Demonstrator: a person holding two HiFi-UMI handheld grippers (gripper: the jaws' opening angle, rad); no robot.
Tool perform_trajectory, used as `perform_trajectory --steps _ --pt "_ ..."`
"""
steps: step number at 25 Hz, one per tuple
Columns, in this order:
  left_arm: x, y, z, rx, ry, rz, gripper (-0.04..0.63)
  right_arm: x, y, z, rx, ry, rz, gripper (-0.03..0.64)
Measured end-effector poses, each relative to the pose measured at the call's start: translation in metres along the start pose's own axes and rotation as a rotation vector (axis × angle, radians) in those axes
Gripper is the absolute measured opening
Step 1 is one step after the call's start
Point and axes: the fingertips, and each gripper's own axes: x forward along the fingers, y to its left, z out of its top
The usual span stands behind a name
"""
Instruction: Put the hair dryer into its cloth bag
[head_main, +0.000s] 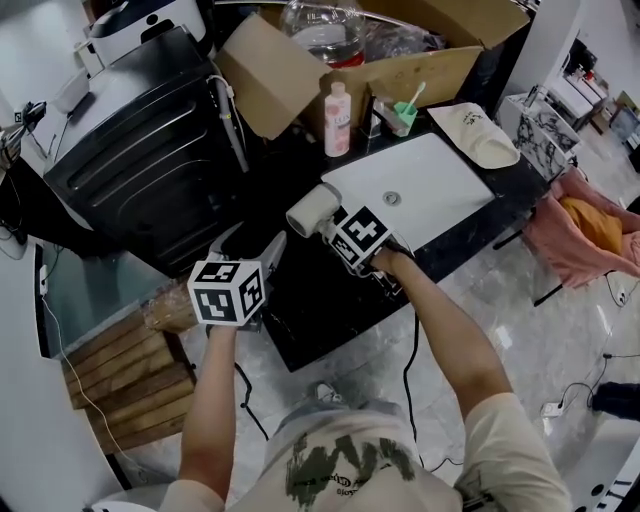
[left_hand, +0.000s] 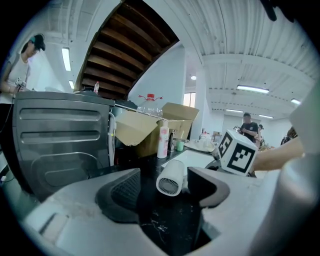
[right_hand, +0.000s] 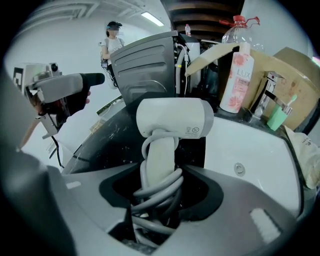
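A white hair dryer (head_main: 313, 210) rests with its barrel on the black counter (head_main: 300, 300), beside the white sink's left corner. Its grey cord is wound round the handle (right_hand: 159, 155). My right gripper (head_main: 328, 224) comes down on it from the front, and in the right gripper view (right_hand: 160, 192) both pads press on the cord-wrapped handle. My left gripper (head_main: 250, 248) hangs open and empty to the left of the dryer. The left gripper view shows the dryer's rear grille (left_hand: 169, 184) beyond its spread jaws (left_hand: 167, 192). I cannot make out a cloth bag on the dark counter.
A white sink (head_main: 415, 190) sits right of the dryer. Behind it stand a pink bottle (head_main: 338, 120), a green cup with a toothbrush (head_main: 404, 112) and an open cardboard box (head_main: 400, 60). A big black appliance (head_main: 140, 150) fills the left. A wooden crate (head_main: 120, 375) sits on the floor.
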Motion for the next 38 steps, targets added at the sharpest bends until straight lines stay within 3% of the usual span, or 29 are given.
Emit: perform_trajectory --steps 13,21,38 --pt "0.006 -0.049 0.013 0.028 -0.013 -0.063 0.308 -0.059 -0.015 -0.010 0.125 -0.170 -0.055 0.227" --pt "0.014 -0.096 0.018 0.049 -0.021 -0.045 0.308 -0.106 -0.043 -0.040 0.164 -0.254 -0.070 0.227" --pt "0.074 -0.276 0.034 0.080 -0.052 -0.047 0.308 -0.213 -0.144 -0.165 0.191 -0.322 -0.097 0.227"
